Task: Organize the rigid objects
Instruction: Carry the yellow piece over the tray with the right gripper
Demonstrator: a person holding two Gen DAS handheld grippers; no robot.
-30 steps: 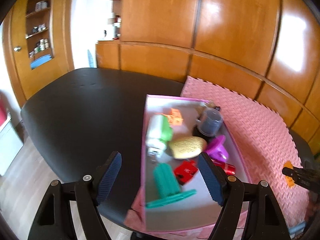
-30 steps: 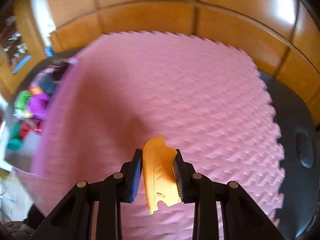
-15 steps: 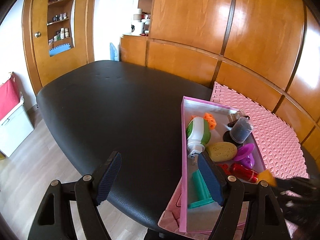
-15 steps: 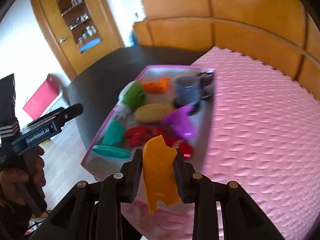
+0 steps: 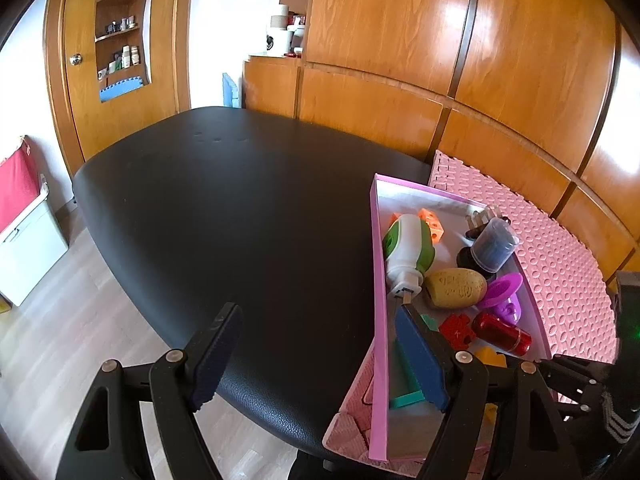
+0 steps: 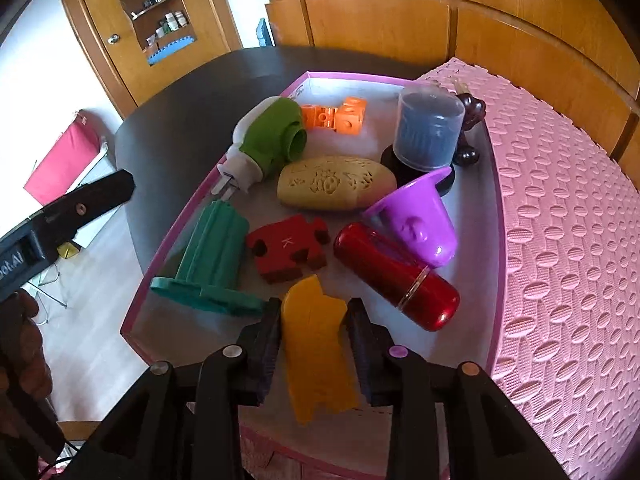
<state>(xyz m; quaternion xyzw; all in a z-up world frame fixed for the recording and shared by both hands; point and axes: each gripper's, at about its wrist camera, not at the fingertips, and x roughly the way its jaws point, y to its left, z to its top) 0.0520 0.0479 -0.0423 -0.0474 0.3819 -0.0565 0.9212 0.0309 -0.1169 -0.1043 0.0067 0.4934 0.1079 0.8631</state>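
1. Black tabletop (image 5: pixel 240 208), rounded edge, matte leather-like surface; most of its left half bare.
2. Pink foam mat (image 6: pixel 568 220) with a dimpled texture covers the right part of the table, up against the wood-panelled wall (image 5: pixel 460 40).
3. Pink-rimmed tray (image 6: pixel 494 200) with a pale floor sits on the table, its right wall beside the mat.
4. In the tray: green-and-white bottle (image 6: pixel 268 140) on its side, orange blocks (image 6: pixel 336 117), yellow oval piece (image 6: pixel 336 188), clear-capped jar (image 6: pixel 428 132), purple cup (image 6: pixel 416 216) tipped over, red cylinder (image 6: pixel 396 276), red puzzle piece (image 6: pixel 288 248), teal ribbed piece (image 6: pixel 212 260).
5. Right gripper (image 6: pixel 314 328) over the near end of the tray, jaws just starting to open; orange flat piece (image 6: pixel 316 356) is between the pads, a sliver of gap on the right side, left contact unclear.
6. Left gripper (image 5: pixel 316 352) hovers at the table's near edge, jaws wide apart, nothing between them; its right finger overlaps the tray's left wall in view.
7. Room: wooden door (image 5: pixel 72 80) with knob, recessed shelves (image 5: pixel 120 40) holding small items, light wood floor (image 5: pixel 52 340), red-and-white bin (image 5: pixel 24 216) at left.
8. A hand (image 6: pixel 20 344) grips the left tool's handle at the lower left of the right wrist view.
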